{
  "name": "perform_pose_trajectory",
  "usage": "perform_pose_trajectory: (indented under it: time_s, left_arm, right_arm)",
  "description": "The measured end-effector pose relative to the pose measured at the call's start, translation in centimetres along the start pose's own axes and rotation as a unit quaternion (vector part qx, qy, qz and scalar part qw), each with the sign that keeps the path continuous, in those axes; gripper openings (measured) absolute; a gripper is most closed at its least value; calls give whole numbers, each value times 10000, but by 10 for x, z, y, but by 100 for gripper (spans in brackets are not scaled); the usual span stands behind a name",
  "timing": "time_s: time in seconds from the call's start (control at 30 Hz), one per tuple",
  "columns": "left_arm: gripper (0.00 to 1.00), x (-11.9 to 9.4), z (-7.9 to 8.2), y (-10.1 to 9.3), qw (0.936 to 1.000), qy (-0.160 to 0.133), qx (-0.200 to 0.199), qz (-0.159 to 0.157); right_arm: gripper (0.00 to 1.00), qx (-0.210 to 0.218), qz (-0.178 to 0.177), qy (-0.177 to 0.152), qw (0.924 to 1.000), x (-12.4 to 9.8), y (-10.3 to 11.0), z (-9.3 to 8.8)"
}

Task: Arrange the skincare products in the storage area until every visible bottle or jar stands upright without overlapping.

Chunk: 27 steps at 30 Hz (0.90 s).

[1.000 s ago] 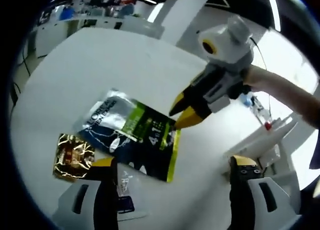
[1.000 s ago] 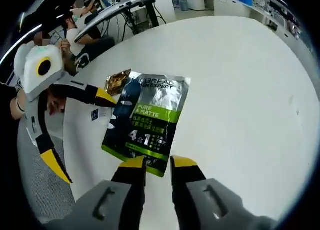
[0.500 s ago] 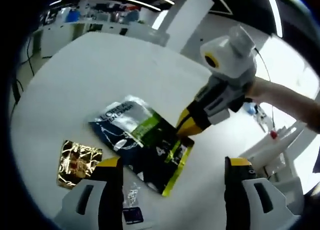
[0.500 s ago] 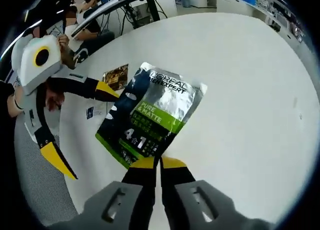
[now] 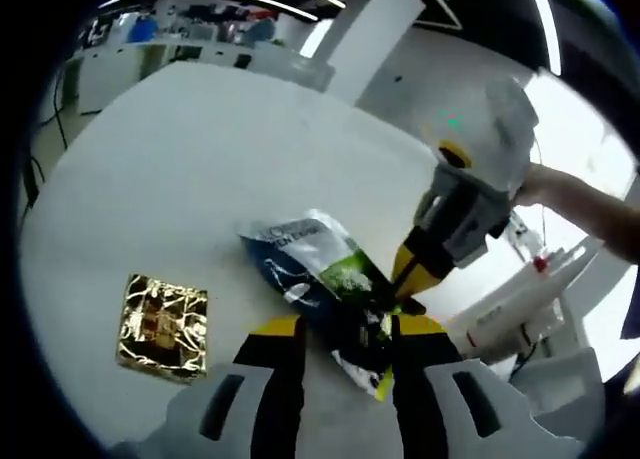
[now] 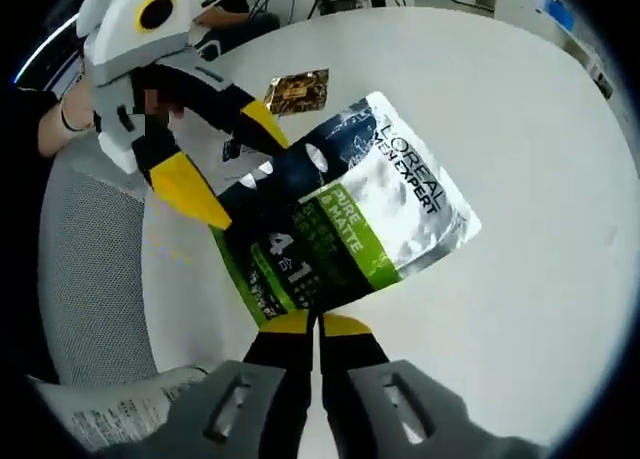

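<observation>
A dark blue, silver and green L'Oreal pouch (image 6: 370, 219) hangs tilted above the white table (image 6: 520, 99). My right gripper (image 6: 315, 324) is shut on its lower green edge. In the left gripper view the same pouch (image 5: 320, 264) hangs from my right gripper (image 5: 410, 279), which comes in from the right. My left gripper (image 5: 345, 329) is open, its jaws partly closed in, with the pouch's lower end between them. From the right gripper view my left gripper (image 6: 245, 179) straddles the pouch's left edge. A gold foil sachet (image 5: 165, 324) lies flat on the table.
The gold sachet (image 6: 297, 89) lies beyond the pouch. A grey chair (image 6: 90, 279) stands at the table's left edge, with a printed white pack (image 6: 120, 414) below it. A white rack (image 5: 520, 319) holding small bottles stands at the right. Desks line the background.
My right gripper has shut on the pouch's edge and lifted it off the table, tilting it. My left gripper's jaws have narrowed around the pouch's other end.
</observation>
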<state>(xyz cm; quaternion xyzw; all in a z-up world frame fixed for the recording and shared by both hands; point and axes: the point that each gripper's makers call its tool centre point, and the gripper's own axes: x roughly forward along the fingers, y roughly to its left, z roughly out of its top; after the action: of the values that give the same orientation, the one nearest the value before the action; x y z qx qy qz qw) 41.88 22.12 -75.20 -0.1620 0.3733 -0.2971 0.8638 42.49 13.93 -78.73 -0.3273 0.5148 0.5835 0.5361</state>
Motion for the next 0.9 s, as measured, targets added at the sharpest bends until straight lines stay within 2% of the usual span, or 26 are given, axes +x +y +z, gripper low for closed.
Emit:
perform_pose_trajectory:
  time_s: [0.03, 0.07, 0.1, 0.13, 0.27, 0.47, 0.6, 0.67, 0.73, 0.77, 0.83, 0.9]
  left_arm:
    - [10, 0, -1, -2, 9999, 39, 45, -81]
    - [5, 0, -1, -10, 9996, 39, 75, -265]
    - [5, 0, 1, -11, 9997, 31, 62, -226]
    - [4, 0, 0, -13, 9996, 74, 109, -231]
    - [4, 0, -5, -14, 9993, 215, 183, -236]
    - [0, -2, -4, -15, 9995, 224, 21, -242]
    - [0, -6, -3, -13, 9994, 235, 23, -270]
    - [0, -8, -7, -18, 9986, 364, 96, -381]
    - [0, -10, -9, -23, 9977, 453, 317, -403]
    - [0, -11, -10, -24, 9972, 496, 413, -377]
    - [0, -12, -13, -24, 9950, 572, 750, -326]
    - [0, -15, -16, -28, 9920, 632, 1025, -382]
  right_arm:
    - [1, 55, 124, -82, 9999, 1, 5, 1]
    - [1, 162, 215, -197, 9994, 2, 11, 3]
    - [1, 104, 184, -13, 9998, 4, 11, -3]
    - [1, 54, 177, 17, 9998, 5, 12, -4]
    - [1, 91, 194, -5, 9998, 1, 16, -6]
    - [3, 226, 213, -73, 9995, 0, 21, -12]
    - [4, 329, -79, -325, 9989, -11, 12, -9]
    - [10, 295, -381, -445, 9978, -18, 2, -7]
    - [18, 331, -489, -500, 9970, -27, -2, -7]
    - [21, 237, -692, -684, 9950, -33, -9, 0]
    - [27, 187, -778, -797, 9936, -42, -12, 4]
    - [30, -138, -757, -1004, 9920, -46, -10, 16]
